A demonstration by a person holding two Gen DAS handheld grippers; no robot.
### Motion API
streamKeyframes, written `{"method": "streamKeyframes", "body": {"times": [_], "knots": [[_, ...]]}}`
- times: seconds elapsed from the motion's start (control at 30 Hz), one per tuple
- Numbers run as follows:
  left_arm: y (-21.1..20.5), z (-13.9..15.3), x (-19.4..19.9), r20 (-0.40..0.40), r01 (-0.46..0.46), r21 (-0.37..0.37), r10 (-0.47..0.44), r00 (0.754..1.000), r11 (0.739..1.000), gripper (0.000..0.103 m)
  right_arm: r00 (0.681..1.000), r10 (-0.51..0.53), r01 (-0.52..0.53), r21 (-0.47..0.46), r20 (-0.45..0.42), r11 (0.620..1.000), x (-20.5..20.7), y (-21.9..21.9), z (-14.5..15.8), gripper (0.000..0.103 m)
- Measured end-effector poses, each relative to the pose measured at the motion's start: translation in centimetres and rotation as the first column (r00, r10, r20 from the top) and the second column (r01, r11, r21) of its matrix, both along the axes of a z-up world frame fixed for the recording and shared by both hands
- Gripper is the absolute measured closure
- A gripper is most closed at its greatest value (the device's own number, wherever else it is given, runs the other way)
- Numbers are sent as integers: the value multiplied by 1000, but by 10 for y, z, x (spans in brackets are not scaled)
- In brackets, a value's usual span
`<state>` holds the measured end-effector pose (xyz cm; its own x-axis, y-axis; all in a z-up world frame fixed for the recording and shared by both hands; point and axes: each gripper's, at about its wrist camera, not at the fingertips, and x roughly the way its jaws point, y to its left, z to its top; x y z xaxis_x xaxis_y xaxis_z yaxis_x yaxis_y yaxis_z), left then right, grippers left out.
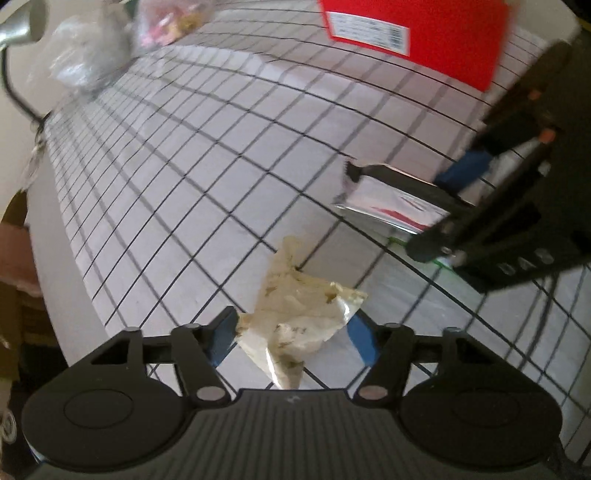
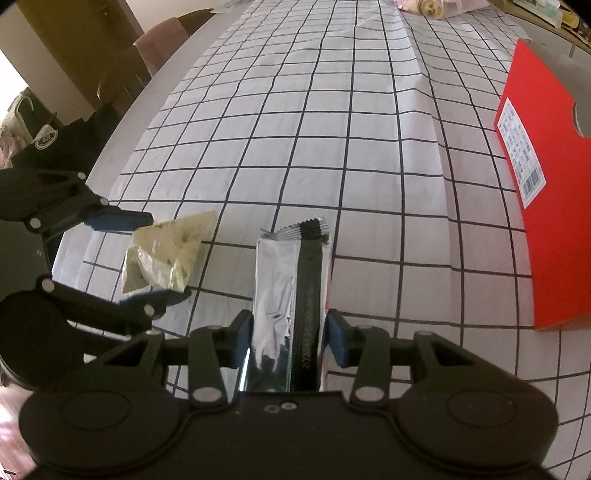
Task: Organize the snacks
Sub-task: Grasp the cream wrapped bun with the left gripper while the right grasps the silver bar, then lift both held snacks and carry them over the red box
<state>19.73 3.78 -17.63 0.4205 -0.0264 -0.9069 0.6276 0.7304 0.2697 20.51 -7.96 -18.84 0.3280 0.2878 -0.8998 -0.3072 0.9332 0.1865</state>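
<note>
Here, left gripper [image 1: 293, 334] fingers clasp crumpled cream wrapper [image 1: 301, 317]; right gripper [image 2: 290, 338] fingers grasp silver foil packet [image 2: 275, 295].

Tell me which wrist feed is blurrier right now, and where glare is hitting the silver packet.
Left wrist view is blurrier: the grid cloth, red box and right gripper all smear, though the beige packet stays fairly sharp. Right wrist view is crisp; glare washes the silver packet on its foil face left of the black stripe. Both bend the grid lines toward the edges.

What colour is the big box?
Red, with a white label; the box shows best in the right wrist view.
</note>
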Motion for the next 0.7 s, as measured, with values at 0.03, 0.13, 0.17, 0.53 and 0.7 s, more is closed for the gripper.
{"method": "streamKeyframes", "body": {"times": [0.03,0.13,0.17,0.53,0.7], "knots": [[2,1,2,-1,-26,-17,26,1000,1000,44,1000,-1,1,0,2,1000,1,0,1,62],[10,4,4,0,-112,-69,112,994,991,54,1000,-4,4,4,10,1000,1,-3,3,62],[13,6,5,-2,-149,-92,149,989,985,57,1000,-7,7,4,13,1000,1,-4,3,62],[54,15,3,-64,-474,-296,478,876,829,70,999,-42,41,47,29,998,-4,-25,18,62],[69,23,-9,-123,-585,-382,588,799,715,70,998,-50,48,70,38,996,-10,-40,32,62]]}}
